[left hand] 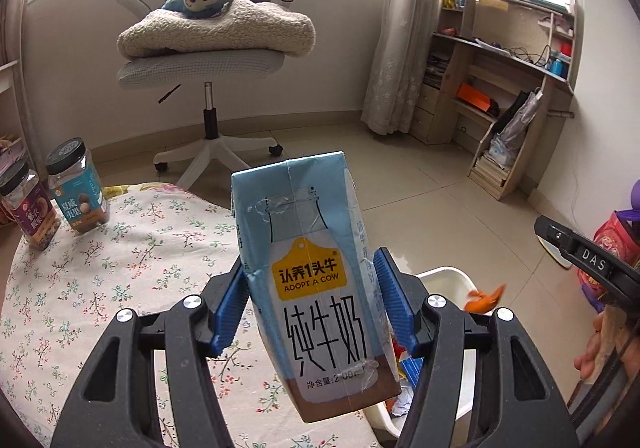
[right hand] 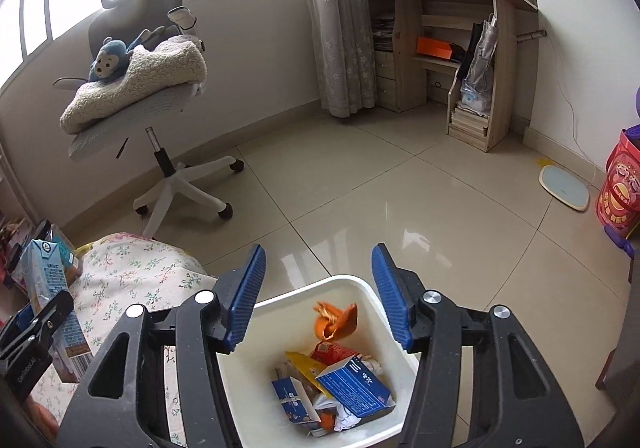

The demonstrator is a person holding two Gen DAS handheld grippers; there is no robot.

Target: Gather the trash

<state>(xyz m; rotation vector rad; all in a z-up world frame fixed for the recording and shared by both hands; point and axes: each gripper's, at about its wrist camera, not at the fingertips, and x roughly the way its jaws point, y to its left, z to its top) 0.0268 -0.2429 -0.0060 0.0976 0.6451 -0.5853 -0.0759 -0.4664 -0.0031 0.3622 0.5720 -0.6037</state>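
Milk carton (left hand: 316, 288) fills the left wrist view, clamped between the left gripper (left hand: 312, 300) pads, long axis roughly upright, tilted. It is held above the floral table (left hand: 80, 288). White bin (right hand: 360, 288) sits lower right of the carton, just beside the table. Right gripper (right hand: 318, 296) spread wide, empty, directly over the bin. One carton in hand, one bin, two jars (left hand: 76, 187).

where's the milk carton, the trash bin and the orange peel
milk carton (left hand: 316, 280), left wrist view, on its yellow label
trash bin (right hand: 280, 302), right wrist view, on its far white rim
orange peel (right hand: 334, 322), right wrist view, on the peel's middle, mid-air over the bin
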